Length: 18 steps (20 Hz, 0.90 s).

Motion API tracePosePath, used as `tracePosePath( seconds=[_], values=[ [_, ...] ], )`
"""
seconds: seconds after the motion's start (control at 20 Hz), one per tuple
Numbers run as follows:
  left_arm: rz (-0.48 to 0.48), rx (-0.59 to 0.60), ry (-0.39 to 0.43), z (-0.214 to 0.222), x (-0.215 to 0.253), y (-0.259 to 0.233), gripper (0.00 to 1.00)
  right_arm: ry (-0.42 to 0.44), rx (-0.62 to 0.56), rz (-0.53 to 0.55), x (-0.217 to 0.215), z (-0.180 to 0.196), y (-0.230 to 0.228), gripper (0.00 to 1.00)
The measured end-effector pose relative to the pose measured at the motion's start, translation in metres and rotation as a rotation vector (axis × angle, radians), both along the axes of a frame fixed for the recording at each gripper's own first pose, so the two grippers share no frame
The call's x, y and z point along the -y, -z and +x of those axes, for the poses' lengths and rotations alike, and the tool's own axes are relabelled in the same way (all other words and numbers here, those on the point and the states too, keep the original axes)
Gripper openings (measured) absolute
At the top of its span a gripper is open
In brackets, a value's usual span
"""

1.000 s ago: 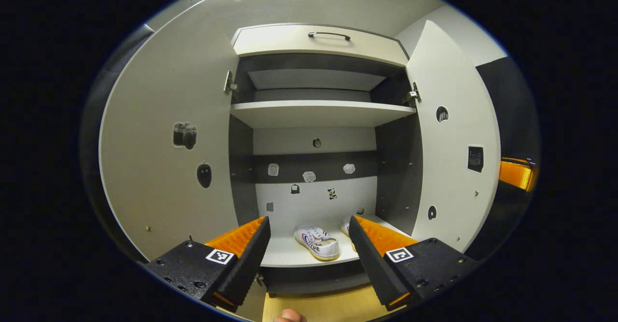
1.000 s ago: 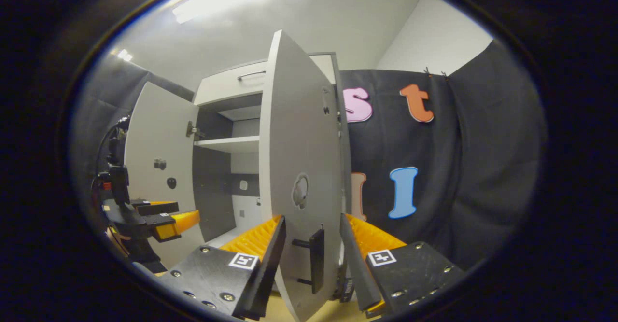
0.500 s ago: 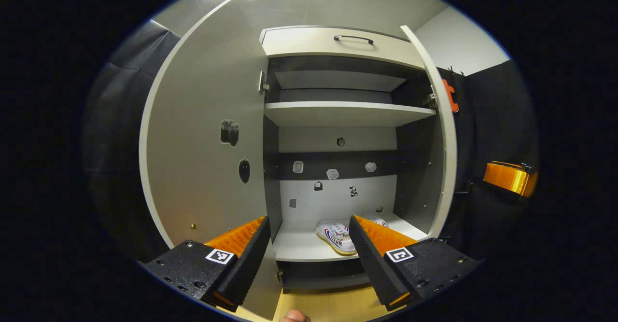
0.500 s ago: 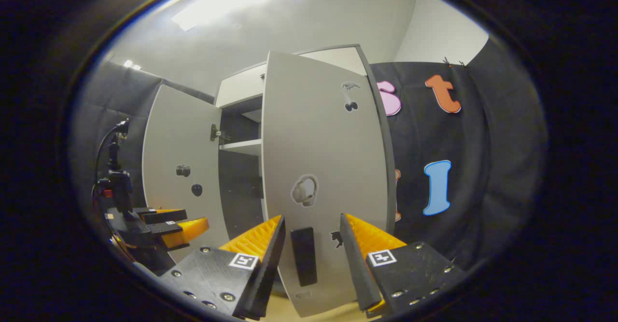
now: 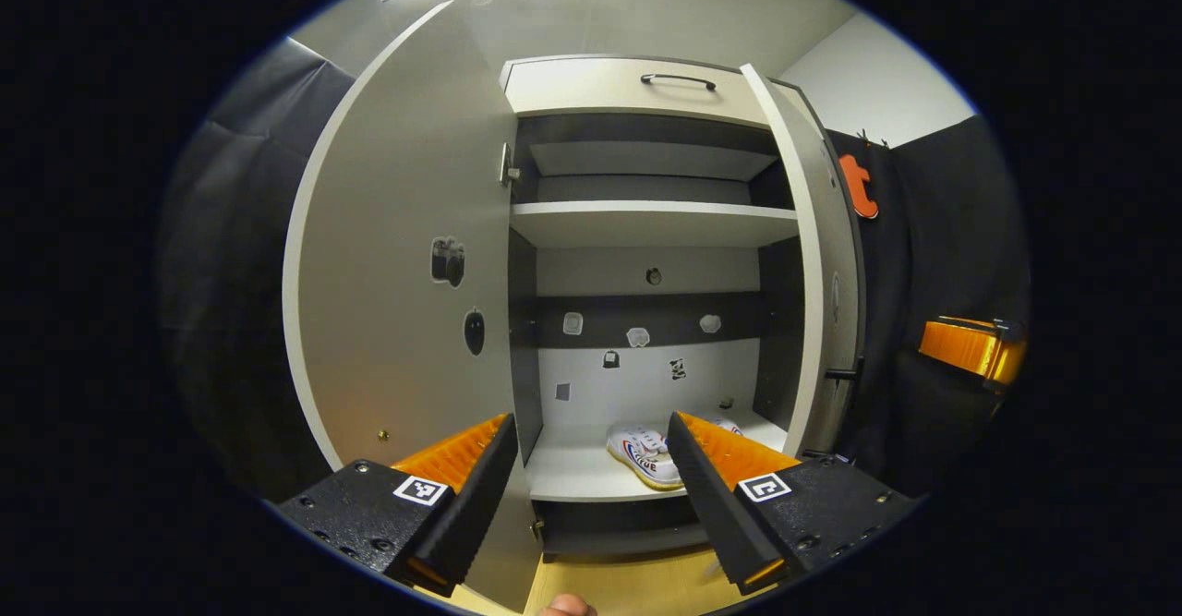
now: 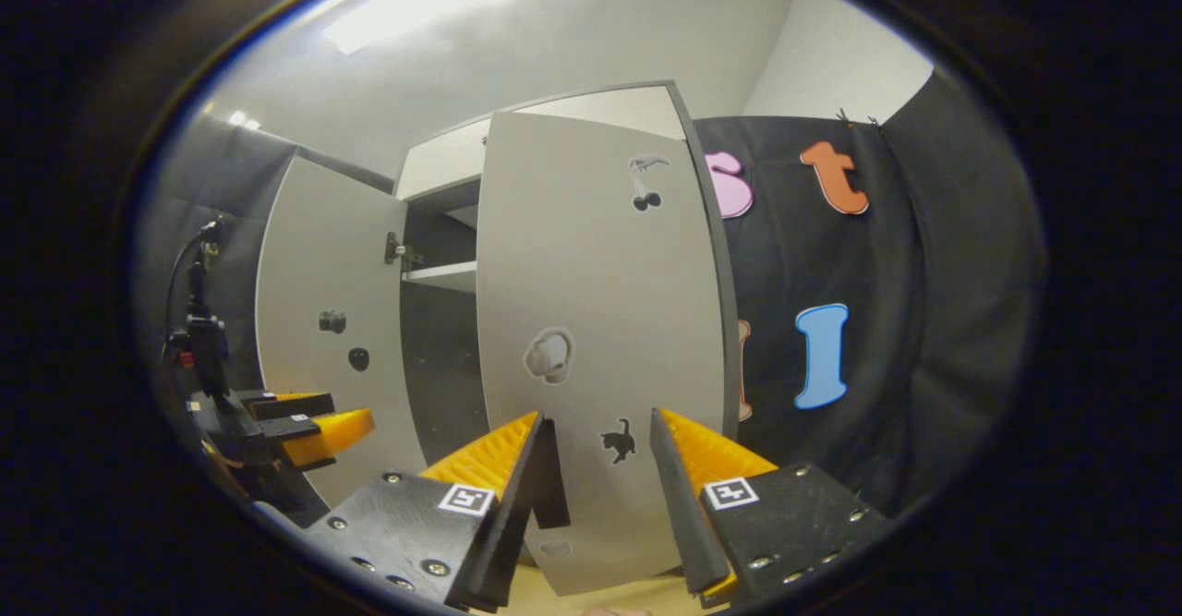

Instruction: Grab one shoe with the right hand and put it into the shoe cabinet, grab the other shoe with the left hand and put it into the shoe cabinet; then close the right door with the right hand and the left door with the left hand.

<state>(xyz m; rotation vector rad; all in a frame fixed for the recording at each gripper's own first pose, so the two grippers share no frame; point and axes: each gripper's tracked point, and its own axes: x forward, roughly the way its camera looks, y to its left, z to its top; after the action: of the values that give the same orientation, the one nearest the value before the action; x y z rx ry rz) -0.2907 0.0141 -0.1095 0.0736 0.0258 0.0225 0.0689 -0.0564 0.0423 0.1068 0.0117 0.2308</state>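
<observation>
while both doors stand off the cabinet (image 5: 646,90):
right tool (image 6: 596,468): fingers spread, gripping nothing, right door (image 6: 600,320) just ahead, part swung in
left tool (image 5: 591,468): fingers spread, empty
shoes (image 5: 645,454): on bottom shelf, ahead between left tool's fingers
left door (image 5: 406,256): wide open, ahead left of left tool

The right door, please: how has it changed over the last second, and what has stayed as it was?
The right door has swung partway toward closed, with the right gripper open at its front. The left door stays wide open, the shoes remain on the bottom shelf, and the left gripper stays open.
</observation>
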Motion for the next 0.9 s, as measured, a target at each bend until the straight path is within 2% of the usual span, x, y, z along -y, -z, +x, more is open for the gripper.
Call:
tracePosePath(
  seconds=[0.1, 0.15, 0.2, 0.25, 0.3, 0.4, 0.45, 0.6, 0.9],
  values=[
    [-0.001, 0.009, 0.006, 0.001, 0.002, -0.002, 0.98, 0.003, 0.009, -0.002, 0.001, -0.001, -0.001, 0.68],
    [-0.002, 0.01, 0.007, 0.001, 0.002, -0.001, 0.99, 0.006, 0.012, -0.002, 0.002, -0.002, -0.002, 0.62],
    [-0.001, 0.01, 0.008, 0.001, 0.002, -0.001, 0.99, 0.009, 0.013, -0.001, 0.004, -0.004, -0.002, 0.62],
    [0.0, 0.01, 0.007, 0.001, 0.002, -0.001, 0.98, 0.016, 0.015, 0.003, 0.006, -0.004, -0.003, 0.68],
    [0.001, 0.011, 0.006, 0.0, 0.001, -0.001, 0.99, 0.012, 0.014, 0.011, 0.007, -0.005, -0.003, 0.62],
    [0.0, 0.013, 0.005, 0.001, 0.001, 0.0, 0.99, 0.017, 0.012, 0.024, 0.009, -0.004, -0.002, 0.97],
    [-0.001, 0.013, 0.005, 0.002, 0.001, 0.0, 0.99, 0.019, 0.01, 0.026, 0.01, -0.003, -0.001, 0.93],
    [-0.006, 0.008, 0.008, 0.001, 0.002, 0.001, 0.98, 0.022, -0.003, 0.022, 0.01, -0.004, 0.003, 0.97],
    [-0.009, 0.008, 0.013, 0.001, 0.003, 0.0, 0.99, 0.029, -0.009, 0.008, 0.013, -0.003, 0.006, 0.96]
  ],
)
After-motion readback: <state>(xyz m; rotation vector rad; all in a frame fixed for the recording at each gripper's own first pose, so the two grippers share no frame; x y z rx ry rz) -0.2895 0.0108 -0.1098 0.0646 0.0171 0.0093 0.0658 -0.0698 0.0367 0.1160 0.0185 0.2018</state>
